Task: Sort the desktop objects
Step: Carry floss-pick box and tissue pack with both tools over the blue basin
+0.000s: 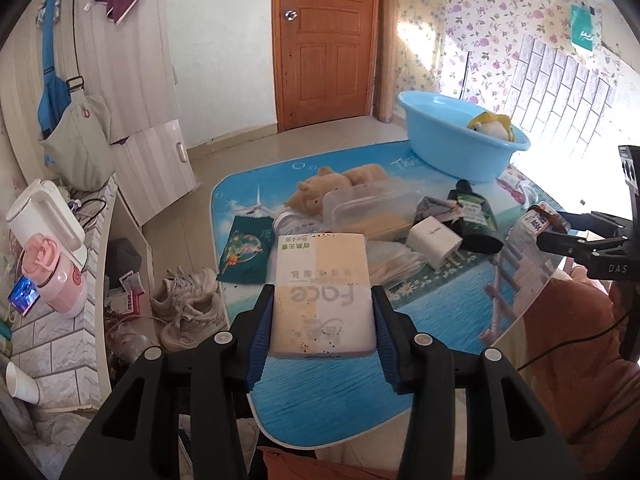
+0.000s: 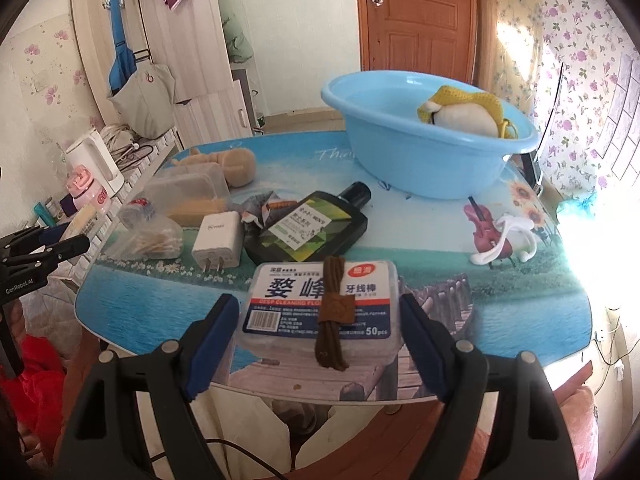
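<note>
My left gripper [image 1: 323,330] is shut on a tissue pack [image 1: 324,292], white and cream with "Face" printed on it, held over the table's near left edge. My right gripper [image 2: 320,328] is open, its fingers on either side of a clear floss-pick box [image 2: 320,304] with a brown cord bundle [image 2: 333,312] lying on its lid; the pads stand apart from the box. The blue basin [image 2: 420,136] holds a white and yellow knitted toy [image 2: 464,114]. It also shows in the left wrist view [image 1: 456,136].
On the sea-print table [image 2: 520,308] lie a black bottle [image 2: 312,228], a white charger [image 2: 218,240], a bag of cotton swabs [image 2: 148,240], a clear lidded box [image 2: 192,196], a plush toy [image 2: 236,164] and white earphones [image 2: 508,240]. A green packet [image 1: 244,252] lies at the left.
</note>
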{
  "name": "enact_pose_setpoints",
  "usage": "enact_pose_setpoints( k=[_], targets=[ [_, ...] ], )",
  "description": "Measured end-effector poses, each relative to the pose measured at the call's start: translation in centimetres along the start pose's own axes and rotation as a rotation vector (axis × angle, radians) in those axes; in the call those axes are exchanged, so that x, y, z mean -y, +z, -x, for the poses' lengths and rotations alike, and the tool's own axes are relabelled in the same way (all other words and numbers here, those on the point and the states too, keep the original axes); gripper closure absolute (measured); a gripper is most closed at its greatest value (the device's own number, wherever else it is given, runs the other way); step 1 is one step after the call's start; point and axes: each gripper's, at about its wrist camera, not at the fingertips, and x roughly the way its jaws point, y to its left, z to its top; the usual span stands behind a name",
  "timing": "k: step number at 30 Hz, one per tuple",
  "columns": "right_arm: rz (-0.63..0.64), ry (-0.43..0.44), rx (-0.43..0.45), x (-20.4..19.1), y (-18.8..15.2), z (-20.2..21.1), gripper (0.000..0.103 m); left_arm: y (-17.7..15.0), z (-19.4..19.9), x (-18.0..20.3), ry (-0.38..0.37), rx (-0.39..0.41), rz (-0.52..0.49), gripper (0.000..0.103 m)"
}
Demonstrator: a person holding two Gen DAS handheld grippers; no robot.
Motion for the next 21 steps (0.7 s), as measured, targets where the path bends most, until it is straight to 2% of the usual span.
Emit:
enact_pose_setpoints(
  k=[3,10,15,21],
  targets=[
    [-0.017,0.029,0.029,0.5,0.8,1.2,0.022,1.5,1.0,1.5,-0.048,0.029,-0.008,0.058],
    [-0.040,0.026,0.121,2.4,2.6,3.5,0.022,5.1,0.3,5.6,-0.145,0.072,-0.017,0.058],
    [-0.055,0.001,0.180,4.6,4.0,4.9,0.022,8.0,-1.2,9.2,-0.196,0.071,-0.051,0.058],
    [-0.066,0.008,0.200,8.0,6.1,5.1,0.022,11.8,-3.9,12.9,-0.229,0.079,-0.065,0.058]
  ],
)
